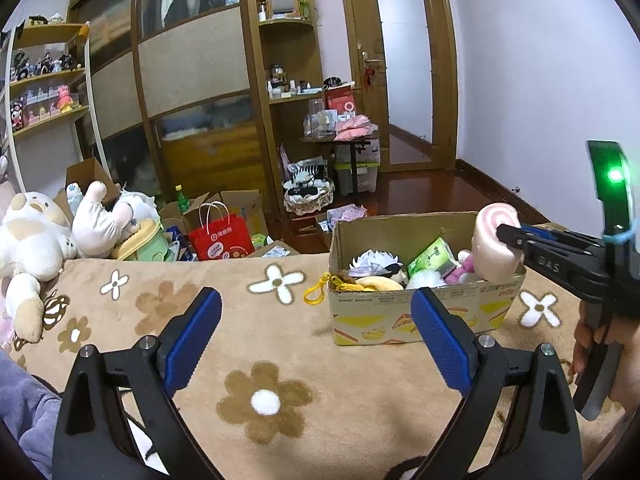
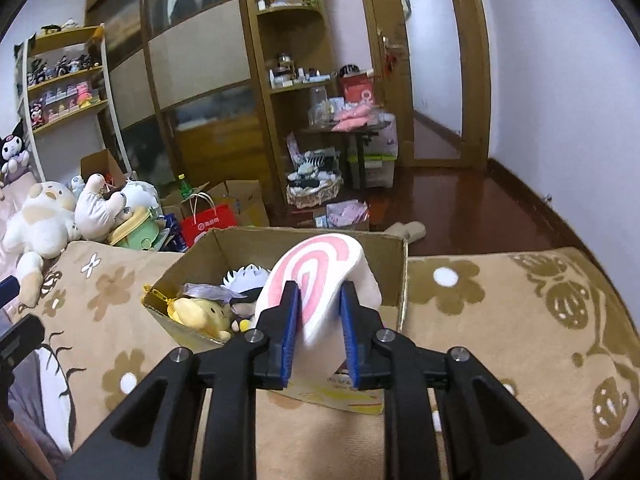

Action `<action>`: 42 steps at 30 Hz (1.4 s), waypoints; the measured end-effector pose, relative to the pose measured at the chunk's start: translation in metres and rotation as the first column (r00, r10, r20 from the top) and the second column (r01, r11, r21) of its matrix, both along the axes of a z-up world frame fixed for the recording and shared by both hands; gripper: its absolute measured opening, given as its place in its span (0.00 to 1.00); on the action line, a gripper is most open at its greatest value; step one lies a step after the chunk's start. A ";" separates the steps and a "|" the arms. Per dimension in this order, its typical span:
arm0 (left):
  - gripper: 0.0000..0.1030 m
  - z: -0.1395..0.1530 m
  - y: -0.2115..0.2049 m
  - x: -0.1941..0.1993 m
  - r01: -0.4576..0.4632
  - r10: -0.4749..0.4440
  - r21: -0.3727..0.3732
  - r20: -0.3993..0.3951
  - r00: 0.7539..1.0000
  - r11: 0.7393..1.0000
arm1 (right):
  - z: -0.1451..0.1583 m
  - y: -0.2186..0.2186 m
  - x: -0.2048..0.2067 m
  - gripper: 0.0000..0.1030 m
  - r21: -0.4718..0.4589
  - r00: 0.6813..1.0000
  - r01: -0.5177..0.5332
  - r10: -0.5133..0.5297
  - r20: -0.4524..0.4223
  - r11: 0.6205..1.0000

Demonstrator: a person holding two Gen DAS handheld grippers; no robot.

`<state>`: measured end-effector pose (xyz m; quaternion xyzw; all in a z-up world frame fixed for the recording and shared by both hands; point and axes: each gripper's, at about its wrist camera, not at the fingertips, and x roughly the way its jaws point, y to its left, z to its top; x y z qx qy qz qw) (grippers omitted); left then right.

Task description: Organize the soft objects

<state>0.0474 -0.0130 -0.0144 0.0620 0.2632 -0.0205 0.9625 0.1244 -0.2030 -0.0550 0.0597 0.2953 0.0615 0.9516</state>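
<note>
A cardboard box (image 1: pixel 400 222) (image 2: pixel 240 248) stands on the floral blanket and holds several small toys, among them a yellow plush (image 2: pixel 200 312) (image 1: pixel 378 283) and a white-haired doll (image 1: pixel 374 264). My right gripper (image 2: pixel 320 296) (image 1: pixel 505 233) is shut on a pink-and-white swirl roll plush (image 2: pixel 320 264) (image 1: pixel 492 252), which hangs above the box's right end. The blue pads squeeze it from both sides. My left gripper (image 1: pixel 316 300) stands open over the blanket, nearer the camera than the box and to its left, with nothing between its fingers.
Large white plush toys (image 1: pixel 32 236) lie at the blanket's left edge. Behind them are a red paper bag (image 1: pixel 222 236) and open cartons on the floor. The tan floral blanket (image 1: pixel 280 360) stretches left of and before the box. A person's hand (image 1: pixel 600 340) grips the right tool.
</note>
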 end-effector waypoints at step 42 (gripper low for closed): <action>0.92 0.017 0.002 -0.055 0.014 -0.013 -0.013 0.073 0.997 1.000 | 0.049 -0.016 -0.139 1.00 -0.047 0.985 0.064 -0.055 0.163 0.997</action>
